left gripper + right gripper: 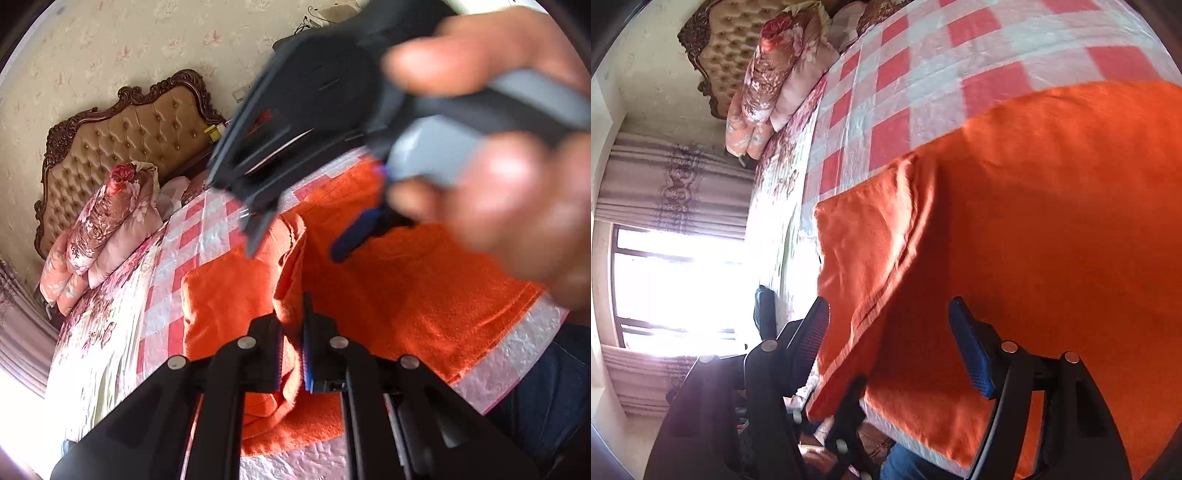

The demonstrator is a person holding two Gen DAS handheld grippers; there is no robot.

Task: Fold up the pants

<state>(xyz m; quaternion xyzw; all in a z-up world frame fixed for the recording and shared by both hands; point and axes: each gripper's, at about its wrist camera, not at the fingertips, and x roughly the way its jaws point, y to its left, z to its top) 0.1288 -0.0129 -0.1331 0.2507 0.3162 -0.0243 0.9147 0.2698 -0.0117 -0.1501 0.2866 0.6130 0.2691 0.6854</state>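
While the orange pants (pixel 406 280) are lying on the bed (pixel 207 229), the left tool (pixel 293 354) is pinching a raised fold of them between its two fingers. Those fingers are nearly together, with the cloth squeezed in the narrow gap. The right tool (pixel 890 332) is hanging over the pants with its fingers spread wide apart, and it is holding nothing. In the left wrist view the right tool (pixel 295 236) is showing up blurry, with the person's right hand (pixel 509 206) wrapping around its handle.

The pants are looking partly folded already, with one layer sitting on top of another and a pale hem edge showing near the bed's side. I am guessing the fold is only half done.

Things could be going wrong from here. The left tool is gripping only a small bunch of cloth, so a hard pull could be making it slip out. It may also be holding just the top layer, so the fold could be coming out crooked. The pants are close to the bed's edge, so a tug that way could be dragging them off.

The long way of the pants seems to be running along the bed's edge, toward the pillows (pixel 107 221) and the headboard (pixel 140 136). I cannot tell which end is the waist.
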